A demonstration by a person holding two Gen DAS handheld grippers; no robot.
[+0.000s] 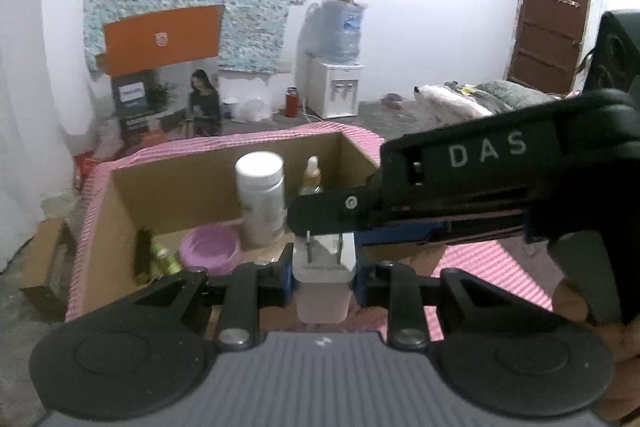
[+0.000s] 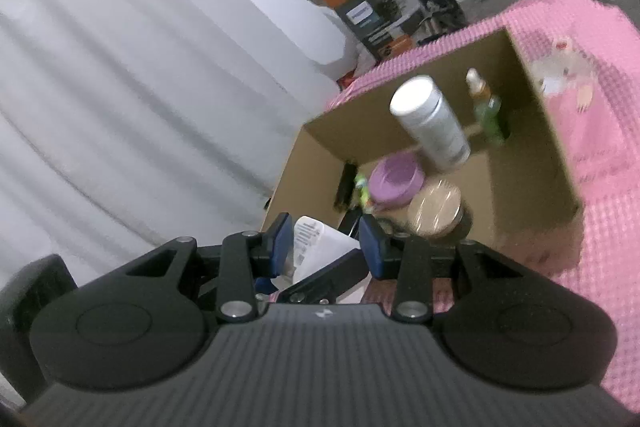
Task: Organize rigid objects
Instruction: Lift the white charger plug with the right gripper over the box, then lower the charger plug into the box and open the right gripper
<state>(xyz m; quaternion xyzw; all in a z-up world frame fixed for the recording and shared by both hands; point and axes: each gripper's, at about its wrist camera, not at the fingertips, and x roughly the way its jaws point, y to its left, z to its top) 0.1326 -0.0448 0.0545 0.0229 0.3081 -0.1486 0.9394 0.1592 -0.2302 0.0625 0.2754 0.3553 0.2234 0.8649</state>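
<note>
Left wrist view: left gripper (image 1: 323, 277) clamped on a white boxy plug adapter (image 1: 323, 281) with metal prongs, near an open cardboard box (image 1: 168, 195). Right gripper (image 2: 323, 247) pinches the same adapter (image 2: 316, 247).

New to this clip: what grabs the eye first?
The white plug adapter, prongs up, is clamped in the left gripper, with the right gripper reaching across from the right onto its prong end. Behind them an open cardboard box holds a tall white bottle and a purple bowl.
</note>
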